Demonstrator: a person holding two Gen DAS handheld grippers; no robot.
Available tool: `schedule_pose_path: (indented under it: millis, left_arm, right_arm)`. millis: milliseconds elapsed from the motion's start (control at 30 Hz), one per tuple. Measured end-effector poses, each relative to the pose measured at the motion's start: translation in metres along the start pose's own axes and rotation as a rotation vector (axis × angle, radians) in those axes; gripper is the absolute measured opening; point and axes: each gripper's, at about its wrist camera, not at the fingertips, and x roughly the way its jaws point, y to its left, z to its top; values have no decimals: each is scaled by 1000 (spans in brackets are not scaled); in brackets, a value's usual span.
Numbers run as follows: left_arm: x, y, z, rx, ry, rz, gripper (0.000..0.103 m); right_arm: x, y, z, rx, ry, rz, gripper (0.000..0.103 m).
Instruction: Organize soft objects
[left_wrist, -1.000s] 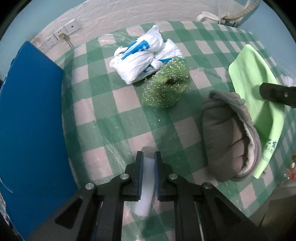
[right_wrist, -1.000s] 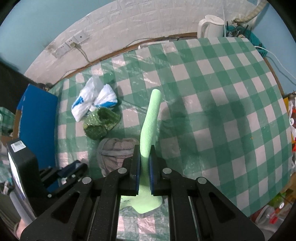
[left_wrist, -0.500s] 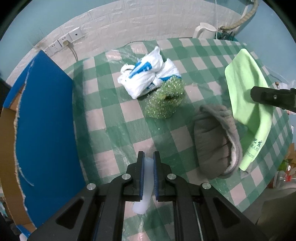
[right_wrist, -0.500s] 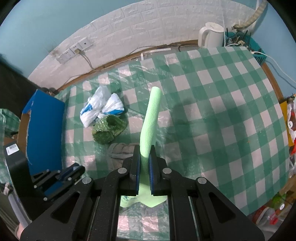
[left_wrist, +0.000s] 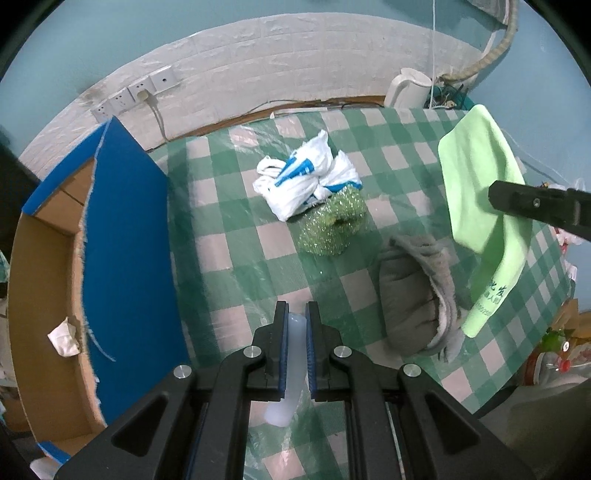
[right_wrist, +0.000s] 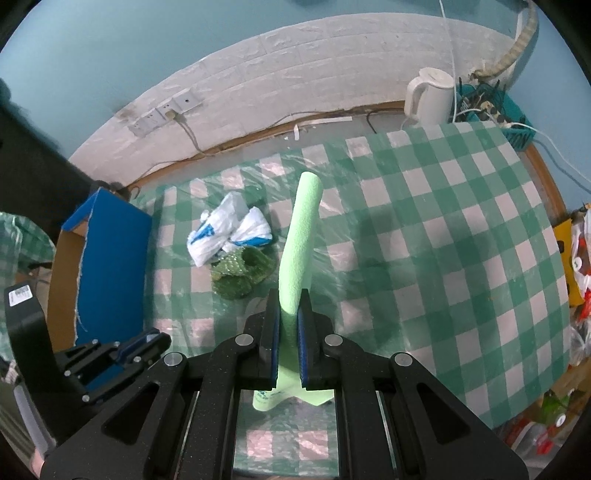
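My left gripper (left_wrist: 296, 314) is shut on a pale translucent soft strip (left_wrist: 291, 354), held above the checked table. My right gripper (right_wrist: 289, 301) is shut on a light green cloth (right_wrist: 300, 236), which hangs from it high over the table; the cloth also shows in the left wrist view (left_wrist: 480, 184). On the table lie a white and blue plastic bag (left_wrist: 308, 184), a green glittery soft thing (left_wrist: 332, 225) touching it, and a grey fleece slipper (left_wrist: 417, 295). A cardboard box with blue flaps (left_wrist: 122, 236) stands at the table's left.
The green and white checked tablecloth (right_wrist: 443, 240) covers the table. A white kettle (right_wrist: 430, 96) and a teal basket of cables (right_wrist: 491, 107) stand at the far right corner. Wall sockets (right_wrist: 162, 114) are on the brick wall. Crumpled paper (left_wrist: 64, 338) lies inside the box.
Both grippers have risen and pulled back from the table, each keeping its hold. The box's inside has come into the left wrist view.
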Motion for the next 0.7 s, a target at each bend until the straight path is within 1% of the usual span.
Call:
schedule_pose_path:
  millis: [267, 467, 700]
  left_arm:
    - [-20, 11, 6, -28, -34, -8, 8]
    - [-34, 27, 10, -64, -62, -17, 8]
    - [-51, 51, 11, -108, -92, -11, 8]
  right_arm:
    - [-11, 14, 4, -21, -22, 16, 8]
    - [-18, 30, 7, -44, -33, 31, 8]
    - [-25, 62, 11, -93, -44, 54, 8]
